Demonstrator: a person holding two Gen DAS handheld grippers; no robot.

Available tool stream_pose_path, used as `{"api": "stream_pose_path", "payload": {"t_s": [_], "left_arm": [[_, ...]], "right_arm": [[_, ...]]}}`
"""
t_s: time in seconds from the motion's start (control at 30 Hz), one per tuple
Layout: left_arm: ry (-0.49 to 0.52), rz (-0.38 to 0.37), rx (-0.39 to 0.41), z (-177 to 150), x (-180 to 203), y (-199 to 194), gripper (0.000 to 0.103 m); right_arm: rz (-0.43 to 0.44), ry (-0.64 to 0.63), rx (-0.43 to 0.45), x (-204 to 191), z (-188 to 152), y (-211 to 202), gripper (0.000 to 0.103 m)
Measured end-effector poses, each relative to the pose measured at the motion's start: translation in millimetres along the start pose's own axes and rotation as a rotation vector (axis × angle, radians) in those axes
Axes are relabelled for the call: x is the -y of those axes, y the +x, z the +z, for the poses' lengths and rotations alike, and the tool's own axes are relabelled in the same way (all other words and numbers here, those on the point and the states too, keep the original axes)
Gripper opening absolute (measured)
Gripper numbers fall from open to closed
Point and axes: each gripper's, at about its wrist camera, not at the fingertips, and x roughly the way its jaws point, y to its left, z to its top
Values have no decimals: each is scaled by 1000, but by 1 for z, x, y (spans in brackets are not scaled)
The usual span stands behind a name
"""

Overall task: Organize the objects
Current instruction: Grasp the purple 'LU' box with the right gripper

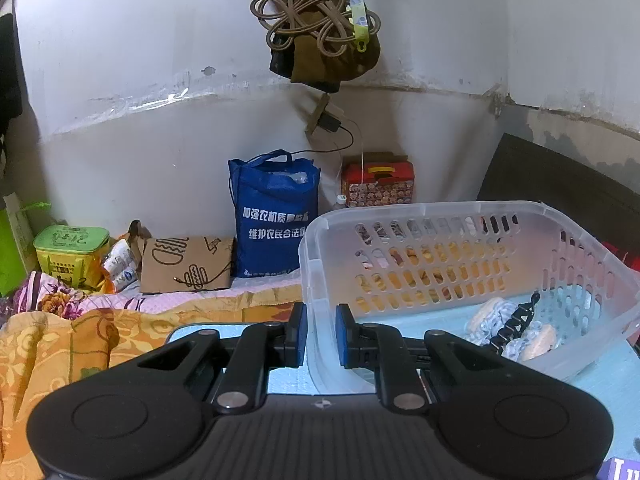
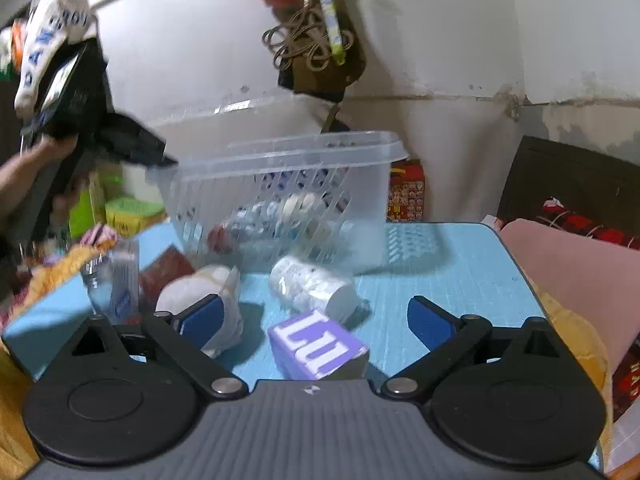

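A clear plastic basket sits tilted on the light blue table. My left gripper is shut on the basket's near corner wall, one pad on each side. Small items lie inside it. In the right wrist view the basket is lifted at its left side, where the left gripper grips it. My right gripper is open above a purple box. A white bottle, a white soft object and a clear bottle lie on the table.
A blue bag, a brown paper bag, a green tin and a red box stand by the wall. An orange blanket lies left of the table. A pink cushion lies to the right.
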Motion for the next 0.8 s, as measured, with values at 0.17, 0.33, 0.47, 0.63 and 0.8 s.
{"api": "stream_pose_path", "payload": {"t_s": [0.17, 0.33, 0.47, 0.63, 0.8], "left_arm": [[5, 0, 2, 0, 1, 1, 19], [5, 0, 4, -1, 1, 1, 19], [-1, -7, 3, -1, 1, 1, 19], [-2, -12, 3, -2, 1, 0, 19], [-1, -10, 3, -2, 1, 1, 19]], "right_arm": [[-9, -51, -97, -5, -9, 15, 91], [16, -47, -134, -4, -13, 18, 54], [12, -24, -83, -1, -12, 8, 52], [-1, 35, 5, 6, -8, -8, 50], [-1, 55, 38, 5, -8, -17, 49]]}}
